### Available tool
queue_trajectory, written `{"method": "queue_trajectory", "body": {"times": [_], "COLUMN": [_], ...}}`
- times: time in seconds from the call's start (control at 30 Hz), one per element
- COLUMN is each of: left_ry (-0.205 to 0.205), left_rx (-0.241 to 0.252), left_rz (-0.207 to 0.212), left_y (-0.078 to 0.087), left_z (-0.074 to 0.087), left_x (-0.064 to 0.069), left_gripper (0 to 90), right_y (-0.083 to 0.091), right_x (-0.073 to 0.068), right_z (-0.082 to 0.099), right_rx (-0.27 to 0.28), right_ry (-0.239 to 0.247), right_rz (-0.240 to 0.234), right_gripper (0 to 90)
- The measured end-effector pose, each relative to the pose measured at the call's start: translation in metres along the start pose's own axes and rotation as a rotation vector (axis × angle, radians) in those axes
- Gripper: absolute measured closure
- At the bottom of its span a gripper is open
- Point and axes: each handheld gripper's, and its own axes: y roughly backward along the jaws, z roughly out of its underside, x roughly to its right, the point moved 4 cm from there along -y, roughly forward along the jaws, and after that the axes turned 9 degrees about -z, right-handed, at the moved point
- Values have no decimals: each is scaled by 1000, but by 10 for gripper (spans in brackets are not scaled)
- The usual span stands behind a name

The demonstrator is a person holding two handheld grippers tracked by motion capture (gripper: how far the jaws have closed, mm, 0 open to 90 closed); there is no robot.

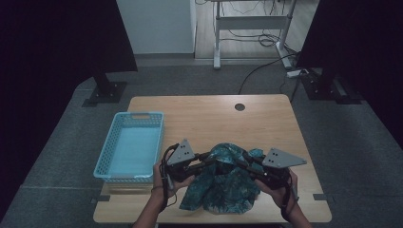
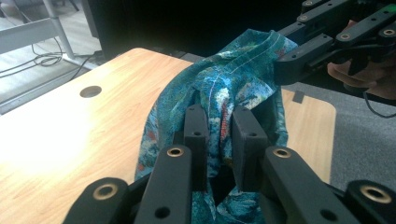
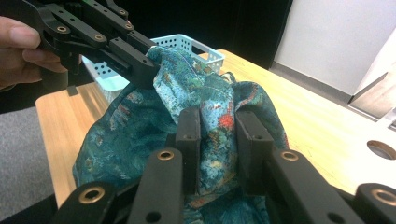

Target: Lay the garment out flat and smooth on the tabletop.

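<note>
A teal patterned cloth (image 1: 223,185) lies bunched at the near middle of the wooden table (image 1: 214,118), with its top lifted between the two grippers. My left gripper (image 1: 209,159) comes in from the left, shut on a fold of the cloth (image 2: 224,79); in the left gripper view its jaws (image 2: 222,126) pinch the fabric. From the right, my right gripper (image 1: 243,162) is shut on another fold; the right gripper view shows its jaws (image 3: 219,126) clamped on the cloth (image 3: 130,126). The two grips sit close together, and the rest of the cloth hangs down to the tabletop.
A light blue mesh basket (image 1: 129,142) stands at the table's left edge, close to the left hand; it also shows behind the cloth in the right gripper view (image 3: 205,51). A round cable hole (image 1: 239,107) sits near the far edge. Dark panels on stands flank the table.
</note>
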Motion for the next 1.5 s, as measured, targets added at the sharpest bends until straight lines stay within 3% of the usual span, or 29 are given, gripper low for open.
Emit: {"method": "queue_trajectory", "body": {"times": [0.1, 0.17, 0.2, 0.27, 0.3, 0.37, 0.5, 0.6, 0.8, 1.07, 1.3, 1.5], "left_ry": [-3, 51, 81, 121, 134, 159, 157, 148, 127, 137, 158, 193], "left_rx": [9, 37, 29, -7, -8, 21, 7, -12, -66, -145, -243, -298], "left_rz": [-36, -130, -185, -266, -297, -315, -294, -269, -206, -139, -94, -74], "left_y": [-9, -23, -32, -43, -43, -36, -27, -27, -38, -52, -65, -78], "left_z": [-9, -14, -14, -10, -8, -3, 11, 22, 47, 80, 114, 139], "left_x": [-11, -27, -36, -48, -52, -54, -47, -34, -7, 10, 21, 21], "left_gripper": [762, 668, 587, 473, 419, 384, 370, 370, 365, 365, 370, 375], "right_y": [-4, -11, -18, -36, -42, -44, -40, -39, -38, -48, -67, -74], "right_x": [9, 22, 32, 55, 65, 71, 61, 51, 38, 29, 30, 32], "right_z": [-4, -9, -9, -3, 1, 7, 15, 25, 47, 88, 118, 139], "right_rx": [-1, -10, -21, -54, -62, -37, -50, -85, -136, -217, -317, -368], "right_ry": [-3, 5, -4, -84, -111, -145, -112, -108, -104, -134, -158, -191], "right_rz": [9, 42, 63, 65, 109, 118, 102, 85, 52, -23, -9, 4], "right_gripper": [735, 725, 692, 477, 388, 317, 294, 294, 294, 295, 294, 299]}}
